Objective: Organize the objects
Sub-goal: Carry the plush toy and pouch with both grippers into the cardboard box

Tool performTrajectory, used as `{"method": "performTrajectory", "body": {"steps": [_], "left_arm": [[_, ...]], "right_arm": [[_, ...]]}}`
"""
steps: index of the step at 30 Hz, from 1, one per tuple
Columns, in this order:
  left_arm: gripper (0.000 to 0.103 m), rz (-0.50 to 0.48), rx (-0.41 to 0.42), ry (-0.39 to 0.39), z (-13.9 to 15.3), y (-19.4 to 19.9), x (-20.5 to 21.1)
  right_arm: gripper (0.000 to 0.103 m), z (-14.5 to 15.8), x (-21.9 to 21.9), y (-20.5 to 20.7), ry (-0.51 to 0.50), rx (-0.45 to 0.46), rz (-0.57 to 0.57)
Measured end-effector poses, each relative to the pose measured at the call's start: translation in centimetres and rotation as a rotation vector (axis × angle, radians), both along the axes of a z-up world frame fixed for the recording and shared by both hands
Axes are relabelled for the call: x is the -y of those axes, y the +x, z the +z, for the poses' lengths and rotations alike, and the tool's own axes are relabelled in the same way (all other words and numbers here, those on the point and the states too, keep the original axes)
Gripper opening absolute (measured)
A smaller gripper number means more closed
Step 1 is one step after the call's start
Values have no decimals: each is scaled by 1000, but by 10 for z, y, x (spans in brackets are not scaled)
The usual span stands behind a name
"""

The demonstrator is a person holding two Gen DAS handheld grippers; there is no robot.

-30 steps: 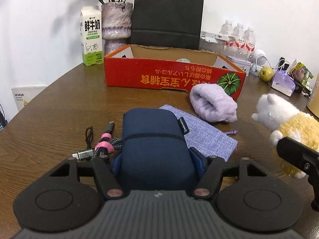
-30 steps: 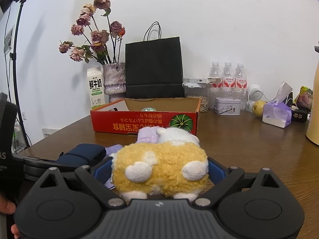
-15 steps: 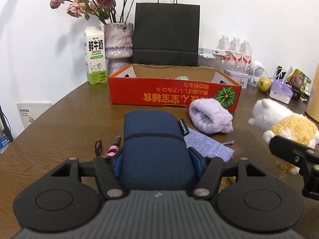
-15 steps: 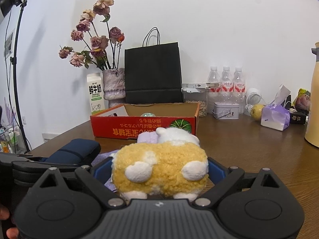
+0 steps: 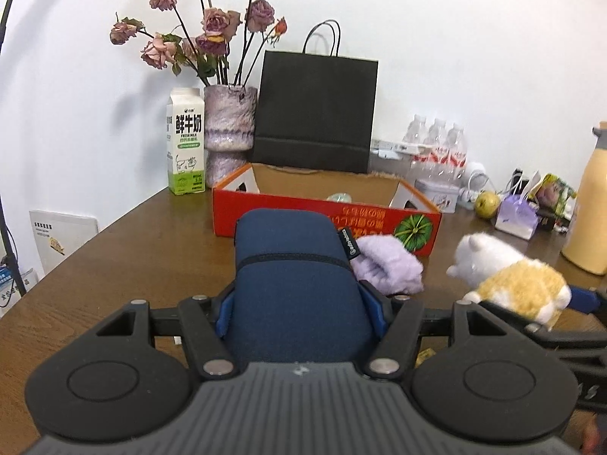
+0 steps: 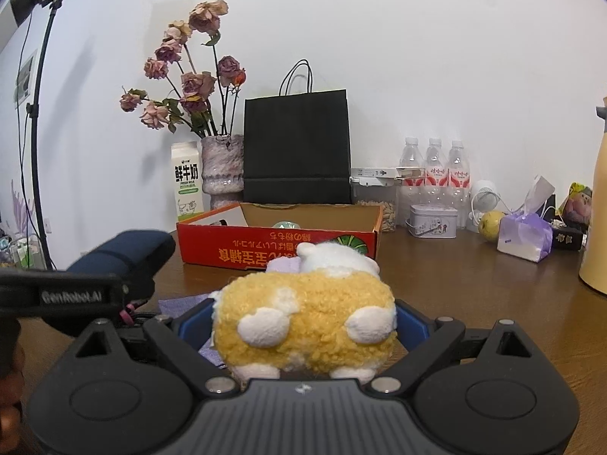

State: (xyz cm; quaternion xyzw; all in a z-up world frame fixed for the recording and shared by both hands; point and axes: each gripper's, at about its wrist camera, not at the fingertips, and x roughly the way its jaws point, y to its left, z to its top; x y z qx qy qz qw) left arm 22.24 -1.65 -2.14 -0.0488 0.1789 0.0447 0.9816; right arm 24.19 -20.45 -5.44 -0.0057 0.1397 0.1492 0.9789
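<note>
Lifting is under way for the dark navy fabric pouch (image 5: 296,284): a second ago it was lying low over the purple cloth and cables, and now the left tongs (image 5: 299,303) are carrying it up off the brown wooden counter (image 5: 125,250), facing the red cardboard box (image 5: 326,212). Boxing it looks like the next step. Those tongs are standing about half spread, pads pressing its sides. The right tongs (image 6: 303,322) are gripping the yellow-and-white plush toy (image 6: 303,318) just beside.

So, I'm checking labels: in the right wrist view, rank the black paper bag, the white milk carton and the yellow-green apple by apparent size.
1. Black paper bag
2. White milk carton
3. Yellow-green apple
All three stand about equally far back, so the ranking holds.
</note>
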Motion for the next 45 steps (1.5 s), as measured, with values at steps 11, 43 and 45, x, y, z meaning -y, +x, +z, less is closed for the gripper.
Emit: {"method": "performTrajectory", "body": {"steps": [11,43,45], "left_arm": [[65,-22,44,-54,30,12,-15],[65,-10,56,-110,75,115,-42],[65,-8,55,-116,76,120,-42]], "right_arm": [[95,25,-15,12,8,67,21],[95,69,-53,108,33,86,91],[95,69,-54,113,31,88,91]]}}
